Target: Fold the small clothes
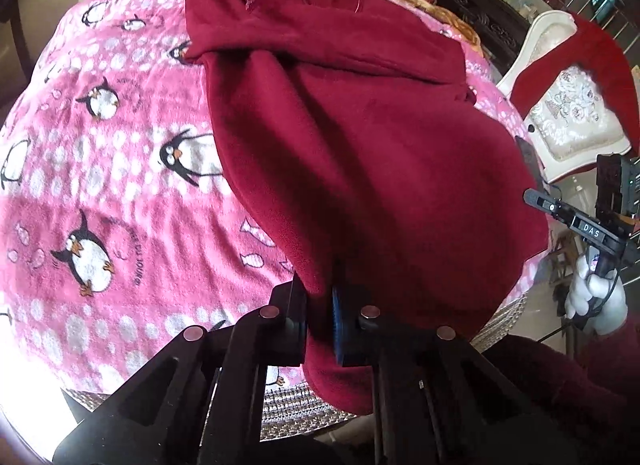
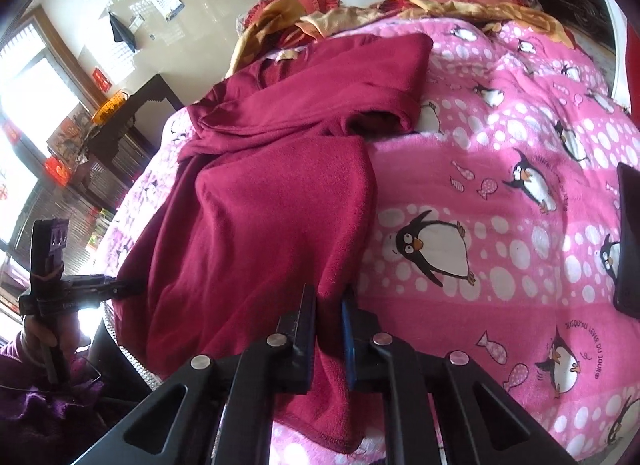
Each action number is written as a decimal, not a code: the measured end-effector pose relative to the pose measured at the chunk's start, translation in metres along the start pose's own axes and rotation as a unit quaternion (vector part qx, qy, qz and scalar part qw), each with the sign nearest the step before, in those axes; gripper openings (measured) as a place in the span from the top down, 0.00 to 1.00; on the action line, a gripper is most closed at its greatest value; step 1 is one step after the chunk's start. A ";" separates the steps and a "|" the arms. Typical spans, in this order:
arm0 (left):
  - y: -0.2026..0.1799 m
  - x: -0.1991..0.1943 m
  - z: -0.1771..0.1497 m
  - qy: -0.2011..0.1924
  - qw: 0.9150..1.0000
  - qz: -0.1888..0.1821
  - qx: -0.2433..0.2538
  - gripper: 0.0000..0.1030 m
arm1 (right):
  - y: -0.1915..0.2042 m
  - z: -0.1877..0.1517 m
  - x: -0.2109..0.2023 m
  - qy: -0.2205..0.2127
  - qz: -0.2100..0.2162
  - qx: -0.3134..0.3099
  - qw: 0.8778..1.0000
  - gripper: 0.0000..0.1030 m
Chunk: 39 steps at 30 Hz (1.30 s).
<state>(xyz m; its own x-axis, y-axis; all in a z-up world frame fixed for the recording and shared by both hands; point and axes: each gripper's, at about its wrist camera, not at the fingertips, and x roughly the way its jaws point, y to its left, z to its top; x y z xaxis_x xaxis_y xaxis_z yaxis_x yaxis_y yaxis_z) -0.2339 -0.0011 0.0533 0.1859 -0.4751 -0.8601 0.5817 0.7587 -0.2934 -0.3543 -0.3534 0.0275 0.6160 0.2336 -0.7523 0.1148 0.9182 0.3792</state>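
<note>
A dark red fleece garment (image 1: 360, 125) lies on a pink penguin-print blanket (image 1: 100, 169), its far sleeves folded across the top. My left gripper (image 1: 319, 301) is shut on the garment's near hem, the cloth pinched between the black and blue pads. In the right wrist view the same garment (image 2: 256, 217) runs up the left half of the blanket (image 2: 500, 225). My right gripper (image 2: 329, 305) is shut on the other near corner of the hem. The other gripper shows at each view's edge, held by a gloved hand (image 1: 596, 297).
Crumpled orange and red bedding (image 2: 360, 13) is piled at the far end of the bed. A white chair (image 1: 568, 117) with red cloth stands to the right. A dark flat object (image 2: 630, 241) lies on the blanket at right. A dark cabinet (image 2: 132, 113) stands at left.
</note>
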 end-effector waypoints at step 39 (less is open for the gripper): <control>0.007 -0.027 0.042 -0.039 0.999 -0.036 -0.002 0.92 | 0.009 0.011 -0.007 0.008 0.164 0.058 0.985 0.84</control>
<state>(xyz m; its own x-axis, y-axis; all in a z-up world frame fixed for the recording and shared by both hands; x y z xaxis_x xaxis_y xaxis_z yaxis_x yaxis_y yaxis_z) -0.2018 -0.0017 0.0919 0.2047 -0.5611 -0.8021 0.5932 0.7229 -0.3543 -0.3493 -0.3499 0.0423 0.6223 0.5181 -0.5868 0.0001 0.7496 0.6619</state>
